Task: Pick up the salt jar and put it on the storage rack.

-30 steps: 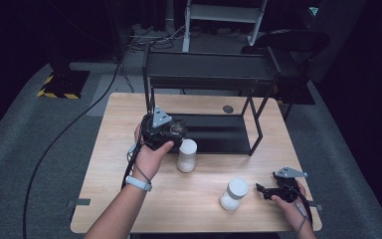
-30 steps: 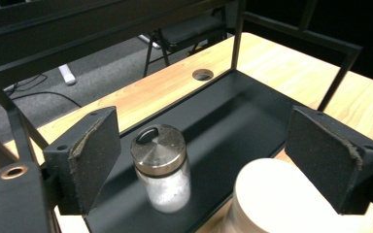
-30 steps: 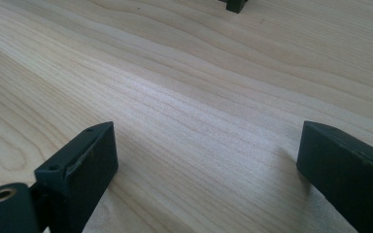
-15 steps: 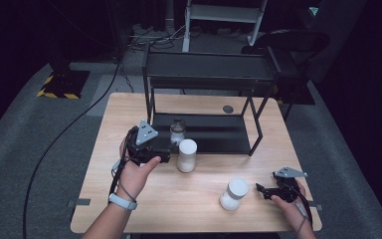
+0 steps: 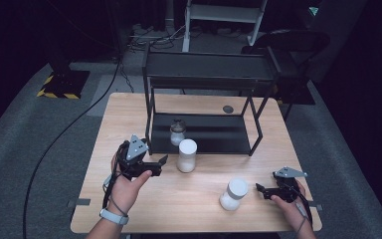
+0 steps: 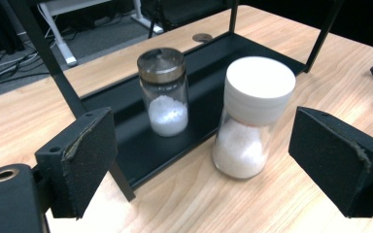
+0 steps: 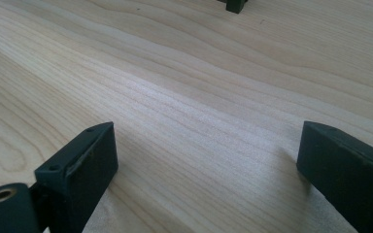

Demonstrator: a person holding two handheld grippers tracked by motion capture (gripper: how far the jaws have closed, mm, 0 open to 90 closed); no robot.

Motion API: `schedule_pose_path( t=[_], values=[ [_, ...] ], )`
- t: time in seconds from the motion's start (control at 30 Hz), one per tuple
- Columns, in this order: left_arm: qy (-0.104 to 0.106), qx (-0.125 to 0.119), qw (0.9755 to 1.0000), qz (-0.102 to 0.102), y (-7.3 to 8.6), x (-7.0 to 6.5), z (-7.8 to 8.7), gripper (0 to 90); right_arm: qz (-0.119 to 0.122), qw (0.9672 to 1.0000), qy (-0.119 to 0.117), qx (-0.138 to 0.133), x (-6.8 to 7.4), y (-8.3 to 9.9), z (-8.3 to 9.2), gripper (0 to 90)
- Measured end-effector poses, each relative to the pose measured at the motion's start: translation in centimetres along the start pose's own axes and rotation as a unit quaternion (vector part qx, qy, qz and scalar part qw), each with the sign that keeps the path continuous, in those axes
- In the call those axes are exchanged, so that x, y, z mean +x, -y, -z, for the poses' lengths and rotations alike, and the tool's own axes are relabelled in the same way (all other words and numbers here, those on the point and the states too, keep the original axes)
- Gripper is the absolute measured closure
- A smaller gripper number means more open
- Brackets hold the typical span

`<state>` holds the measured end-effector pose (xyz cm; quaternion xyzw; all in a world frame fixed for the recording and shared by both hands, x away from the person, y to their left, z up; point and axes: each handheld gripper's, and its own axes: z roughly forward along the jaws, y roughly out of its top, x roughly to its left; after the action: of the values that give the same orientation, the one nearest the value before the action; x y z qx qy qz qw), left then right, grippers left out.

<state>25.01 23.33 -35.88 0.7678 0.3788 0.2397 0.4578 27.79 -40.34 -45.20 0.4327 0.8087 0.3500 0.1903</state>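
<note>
A small glass jar (image 5: 177, 132) (image 6: 164, 92) with a dark lid and white grains stands on the lower shelf of the black rack (image 5: 204, 134). In front of the rack a taller white-lidded jar (image 5: 187, 155) (image 6: 252, 116) stands on the table. My left gripper (image 5: 162, 162) (image 6: 203, 138) hovers just left of it, pointing at both jars. Its jaws have just been opening and are now open with nothing between them. A second white-lidded jar (image 5: 234, 194) stands near the front right. My right gripper (image 5: 258, 190) (image 7: 206, 145) rests open just right of it, over bare wood.
The two-tier black rack's top shelf (image 5: 209, 69) overhangs the back of the wooden table (image 5: 129, 114). A round dark grommet (image 5: 228, 109) sits behind the rack. A cable (image 5: 69, 129) trails off to the left over the grey floor.
My left hand has drawn back from the rack's lower shelf, down and toward the near left. The small jar it was at now stands alone on the shelf. The right hand has stayed put.
</note>
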Motion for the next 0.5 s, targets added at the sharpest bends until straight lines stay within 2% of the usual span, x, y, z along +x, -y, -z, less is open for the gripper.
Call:
schedule_pose_path(
  t=[0.5],
  values=[
    [-0.004, 0.023, 0.9997, 0.009, 3.1, -0.4, -0.5, 10.3, 0.000, 1.0000, 0.000, 0.000, 0.0, 0.0, 0.0, 7.5]
  ],
)
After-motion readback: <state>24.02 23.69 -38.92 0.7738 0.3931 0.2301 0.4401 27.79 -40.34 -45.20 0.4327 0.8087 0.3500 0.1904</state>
